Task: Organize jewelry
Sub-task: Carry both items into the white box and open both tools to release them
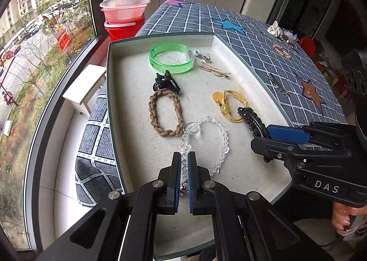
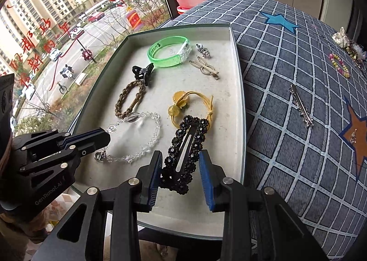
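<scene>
While the left gripper is pinching the clasp end of the clear bead bracelet between nearly closed pads at the lower centre of the left wrist view, the right gripper is standing wide around the black beaded hair clip, whose near end is sitting against the left pad with a gap on the other side. Both pieces are lying in the shallow white-lined tray, which is filling the middle of each frame and also carrying a green bangle, a black claw clip, a braided brown hair tie and a yellow cord tie. Under the tray, a grey grid-patterned cloth with coloured stars is covering the surface, and a silver bar clip is resting on it at right. Behind, at upper left, a large window is looking onto a street and apartment blocks, with a red bucket and pale basins beside it.
</scene>
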Tool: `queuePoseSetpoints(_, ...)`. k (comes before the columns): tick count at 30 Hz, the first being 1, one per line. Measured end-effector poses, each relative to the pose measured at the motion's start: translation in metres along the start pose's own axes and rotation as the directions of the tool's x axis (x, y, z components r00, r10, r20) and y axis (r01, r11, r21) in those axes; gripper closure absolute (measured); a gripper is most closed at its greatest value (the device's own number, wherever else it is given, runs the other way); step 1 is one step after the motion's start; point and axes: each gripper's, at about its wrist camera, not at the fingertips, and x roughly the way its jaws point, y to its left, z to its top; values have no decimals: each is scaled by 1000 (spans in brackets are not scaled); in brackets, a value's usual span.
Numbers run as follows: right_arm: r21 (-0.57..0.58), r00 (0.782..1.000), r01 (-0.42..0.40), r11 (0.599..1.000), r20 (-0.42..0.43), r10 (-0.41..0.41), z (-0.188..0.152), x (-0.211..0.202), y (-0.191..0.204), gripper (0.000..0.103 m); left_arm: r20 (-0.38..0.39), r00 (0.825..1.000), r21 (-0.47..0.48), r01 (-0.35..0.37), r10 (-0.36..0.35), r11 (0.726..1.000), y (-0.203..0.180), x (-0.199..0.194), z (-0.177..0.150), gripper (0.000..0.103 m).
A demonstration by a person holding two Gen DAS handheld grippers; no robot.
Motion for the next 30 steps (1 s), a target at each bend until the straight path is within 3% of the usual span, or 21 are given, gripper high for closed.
queuePoseSetpoints(10, -4, 999, 25, 1000, -31, -25, 1, 13, 1, 66, -20, 999, 6, -49, 49, 999, -1, 8, -1, 90)
queuePoseSetpoints(12, -6, 999, 19, 1000, -31, -19, 1, 13, 2, 58, -20, 998, 11, -62, 62, 998, -2, 8, -1, 90)
queuePoseSetpoints(14, -17, 999, 31, 999, -29, -31, 2, 13, 5, 43, -17, 997, 16, -75, 76, 997, -3, 8, 0, 90)
queuePoseSetpoints(16, -15, 999, 20, 1000, -30, -20, 3, 13, 5, 41, -9, 995, 19, -95, 95, 995, -5, 7, 0, 90)
queuePoseSetpoints(30, 54, 994, -28, 998, 104, 22, 11, -37, -9, 40, 68, 985, 52, -159, 156, 986, -12, -11, 9, 90)
